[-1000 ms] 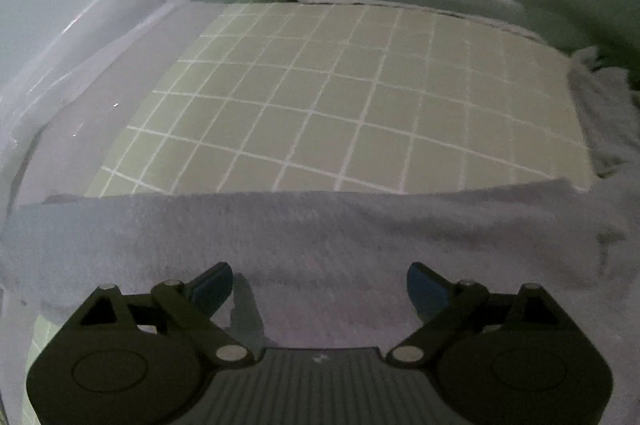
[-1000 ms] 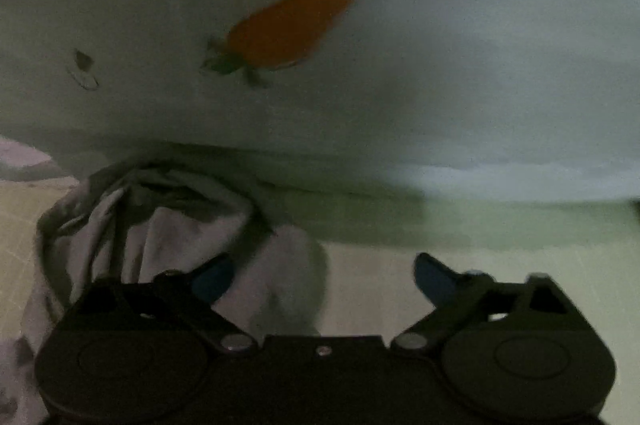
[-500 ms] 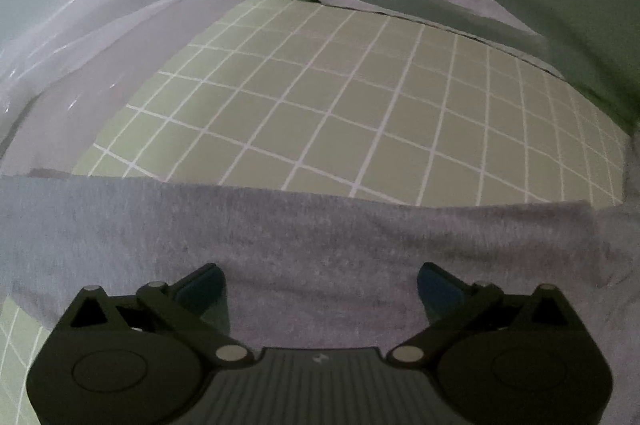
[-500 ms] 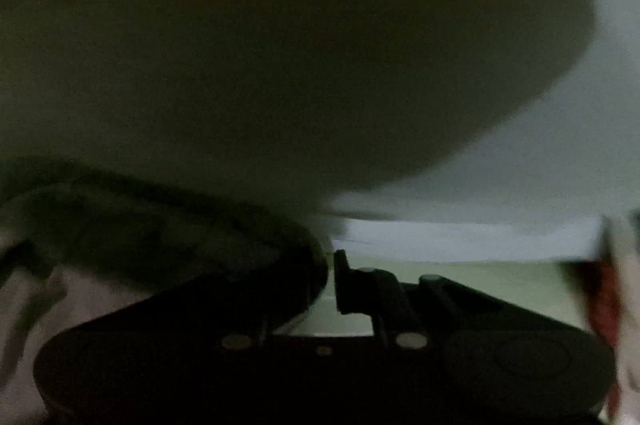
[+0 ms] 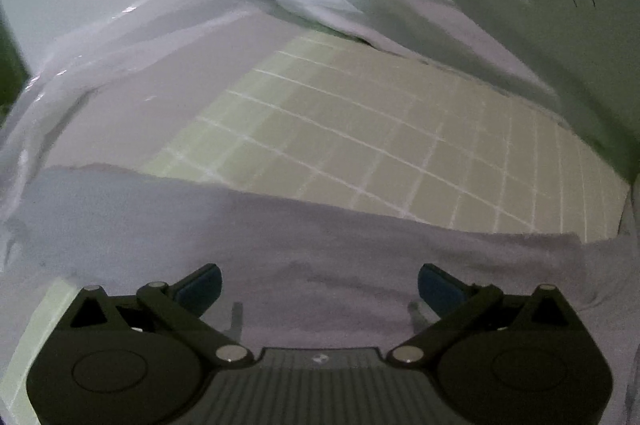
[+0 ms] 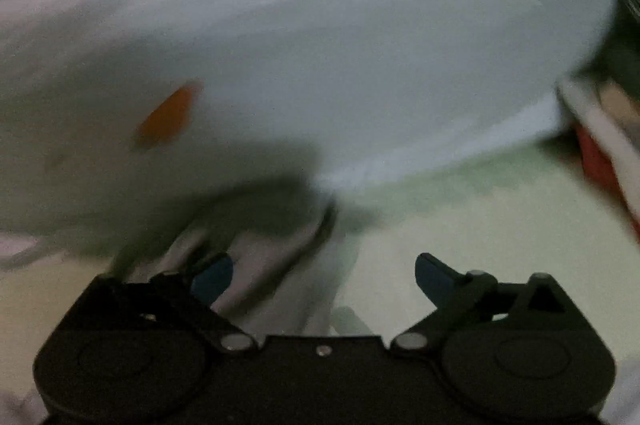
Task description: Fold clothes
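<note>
Where left misses it: orange print point(image 6: 170, 117).

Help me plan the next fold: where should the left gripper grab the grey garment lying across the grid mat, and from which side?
Grip the grey garment at its far straight edge, where it lies flat on the grid mat. Come from above and the near side with the left gripper, open; one finger probably must slide under that thin hem to pinch it.

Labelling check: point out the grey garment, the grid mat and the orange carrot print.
grey garment point(image 5: 320, 237): left wrist view, flat middle of the cloth.
grid mat point(image 5: 400, 145): left wrist view, bare squares.
orange carrot print point(image 6: 168, 117): right wrist view, middle of the blurred orange patch.
</note>
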`<control>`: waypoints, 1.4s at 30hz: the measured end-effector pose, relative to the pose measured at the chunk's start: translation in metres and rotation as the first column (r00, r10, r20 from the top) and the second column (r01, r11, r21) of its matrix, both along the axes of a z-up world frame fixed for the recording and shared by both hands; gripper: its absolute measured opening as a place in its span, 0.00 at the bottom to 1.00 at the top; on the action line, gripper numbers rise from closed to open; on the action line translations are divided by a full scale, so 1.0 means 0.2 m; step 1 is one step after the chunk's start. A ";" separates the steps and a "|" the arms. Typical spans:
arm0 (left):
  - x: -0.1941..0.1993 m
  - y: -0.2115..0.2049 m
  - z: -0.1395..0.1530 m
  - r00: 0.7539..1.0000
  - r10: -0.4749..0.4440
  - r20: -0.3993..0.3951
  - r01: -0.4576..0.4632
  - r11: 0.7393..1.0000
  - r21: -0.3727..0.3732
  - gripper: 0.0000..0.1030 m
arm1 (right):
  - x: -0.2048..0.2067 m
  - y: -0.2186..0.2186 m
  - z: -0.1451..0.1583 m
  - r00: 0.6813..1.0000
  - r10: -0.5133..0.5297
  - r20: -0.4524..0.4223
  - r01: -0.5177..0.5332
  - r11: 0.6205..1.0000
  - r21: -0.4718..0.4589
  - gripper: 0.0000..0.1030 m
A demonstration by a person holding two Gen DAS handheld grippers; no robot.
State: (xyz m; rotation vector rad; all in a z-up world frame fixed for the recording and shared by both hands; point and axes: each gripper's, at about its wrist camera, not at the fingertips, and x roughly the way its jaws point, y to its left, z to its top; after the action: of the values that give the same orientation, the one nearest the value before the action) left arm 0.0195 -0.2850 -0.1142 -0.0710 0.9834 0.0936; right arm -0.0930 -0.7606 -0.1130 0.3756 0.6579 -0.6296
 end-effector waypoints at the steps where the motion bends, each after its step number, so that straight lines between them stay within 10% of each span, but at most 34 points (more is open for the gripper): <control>1: -0.03 0.04 0.01 1.000 0.008 0.008 -0.008 1.000 -0.005 1.00 | -0.07 0.10 -0.02 1.000 0.012 -0.012 -0.012 1.000 0.020 0.96; 12: -0.25 0.59 0.04 0.985 0.170 0.007 -0.170 0.985 0.005 1.00 | -0.48 0.88 -0.15 0.976 0.094 -0.198 -0.078 0.993 0.087 0.97; 24: -0.15 1.16 -0.08 0.983 0.181 -0.027 -0.181 0.984 0.000 0.94 | -0.59 1.22 -0.24 0.972 -0.109 -0.210 0.128 0.989 0.080 0.99; 35: 0.00 1.37 -0.14 0.966 0.259 -0.028 -0.260 0.964 -0.059 0.87 | -0.68 1.52 -0.29 0.961 -0.086 -0.264 0.105 0.993 0.059 1.00; 39: 0.00 1.32 -0.15 0.979 0.204 -0.012 -0.205 0.978 -0.026 0.68 | -0.72 1.54 -0.28 0.957 -0.093 -0.275 0.116 0.991 0.066 1.00; 42: 0.00 1.30 -0.16 0.985 0.170 -0.013 -0.171 0.984 -0.042 0.35 | -0.75 1.56 -0.28 0.955 -0.091 -0.284 0.116 0.991 0.072 1.00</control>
State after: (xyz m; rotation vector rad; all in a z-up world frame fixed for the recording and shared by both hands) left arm 0.0187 -0.0242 -0.1464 -0.1948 0.9881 0.2301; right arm -0.2440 -0.4481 -0.1684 0.4084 0.9436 -0.7640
